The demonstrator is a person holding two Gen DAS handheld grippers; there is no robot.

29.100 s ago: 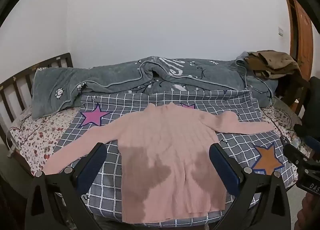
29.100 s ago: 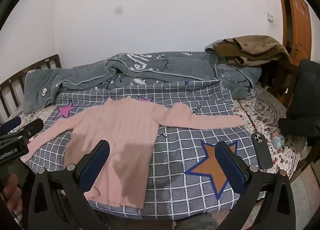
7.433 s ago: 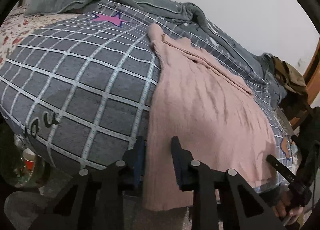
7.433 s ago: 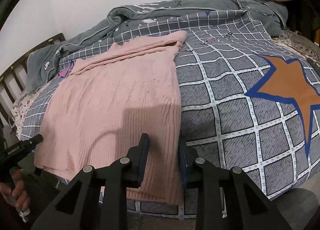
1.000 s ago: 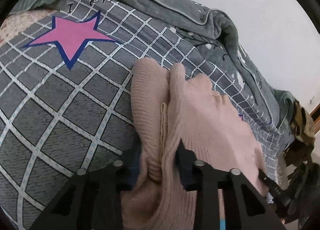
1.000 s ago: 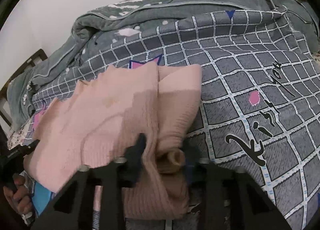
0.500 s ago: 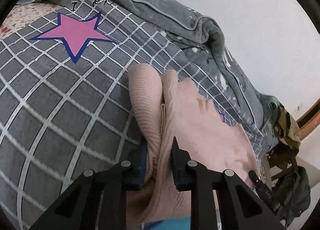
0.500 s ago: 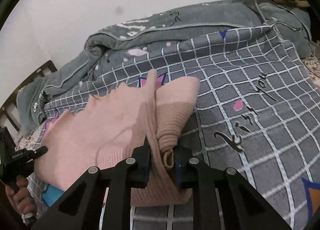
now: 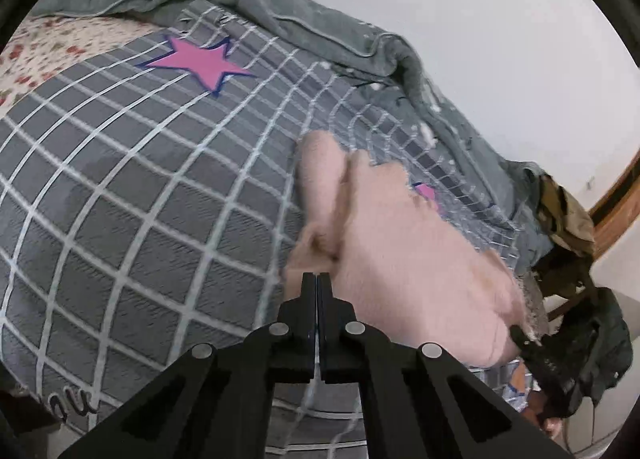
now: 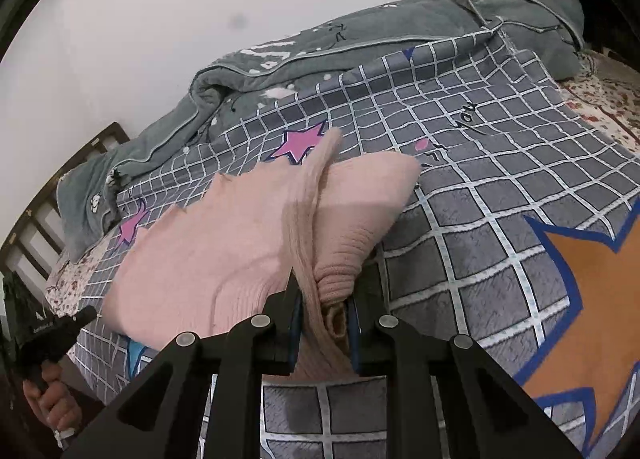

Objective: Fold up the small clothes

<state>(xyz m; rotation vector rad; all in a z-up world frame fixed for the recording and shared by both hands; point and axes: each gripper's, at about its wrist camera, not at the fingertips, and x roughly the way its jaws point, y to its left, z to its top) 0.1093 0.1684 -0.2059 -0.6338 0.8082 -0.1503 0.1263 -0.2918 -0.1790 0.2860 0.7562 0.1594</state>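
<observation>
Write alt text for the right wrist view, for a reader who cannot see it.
The right gripper, jaws closed on a bunched fold of a pink knitted sweater, holds it over a grey checked bedspread with pink and orange stars. A rumpled grey quilt lies along the white wall behind. At lower left, a hand holds the other gripper's handle.

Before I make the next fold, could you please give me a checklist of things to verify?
1. Right gripper clamped on the sweater: ok, knit is bunched between its fingers.
2. Left gripper holding the sweater: not ok, its jaws are shut with nothing between them and the knit lies just ahead of the tips.
3. Sweater lying flat: not ok, it is bunched.
4. Cover beside the sweater free for laying down: ok.
5. Sweater edges lined up: cannot tell, they are blurred.
</observation>
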